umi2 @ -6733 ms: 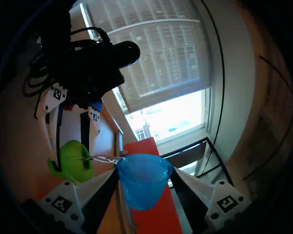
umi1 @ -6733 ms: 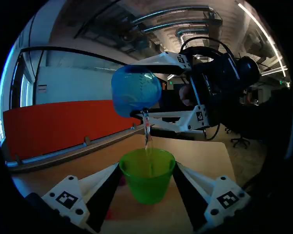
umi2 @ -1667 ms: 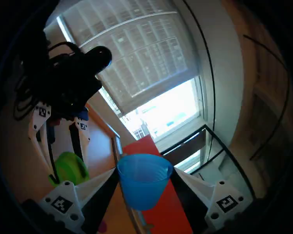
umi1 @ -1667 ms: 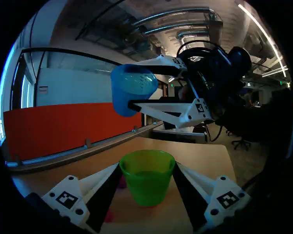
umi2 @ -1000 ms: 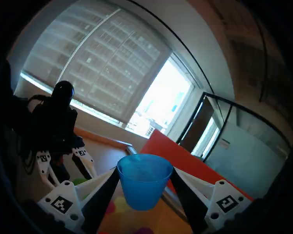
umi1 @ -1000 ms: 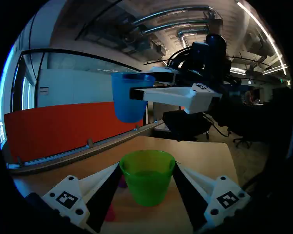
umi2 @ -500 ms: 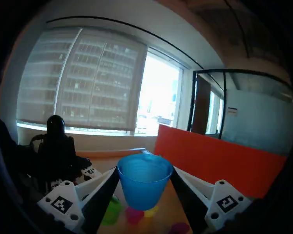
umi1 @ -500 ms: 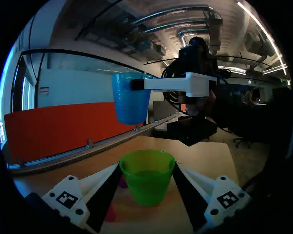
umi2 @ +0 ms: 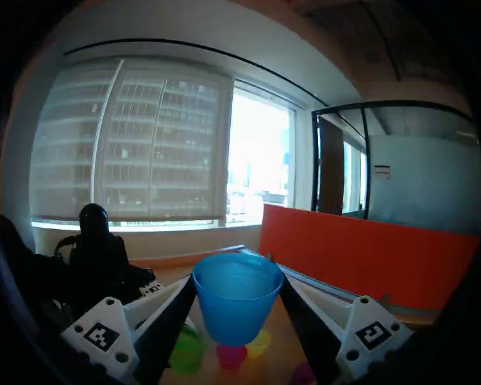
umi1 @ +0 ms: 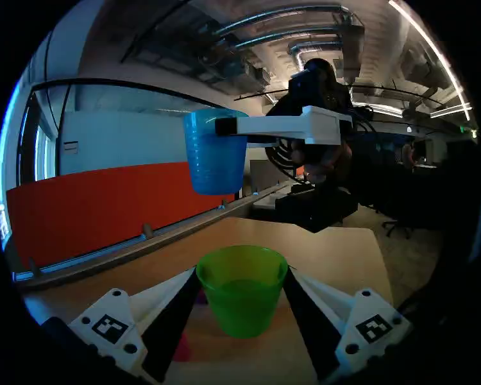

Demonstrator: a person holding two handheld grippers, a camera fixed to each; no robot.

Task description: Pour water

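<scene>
At twelve o'clock above the green cup [umi1: 242,301], clamped in the left gripper [umi1: 240,282], the right gripper [umi2: 237,289] clamps the blue cup [umi1: 213,160]. Any jolt could cause a spill.

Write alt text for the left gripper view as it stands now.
The left gripper grips a part-filled green cup low over a wooden table. Above and beyond it, the right gripper holds a blue cup upright in the air, with an orange partition behind.
</scene>
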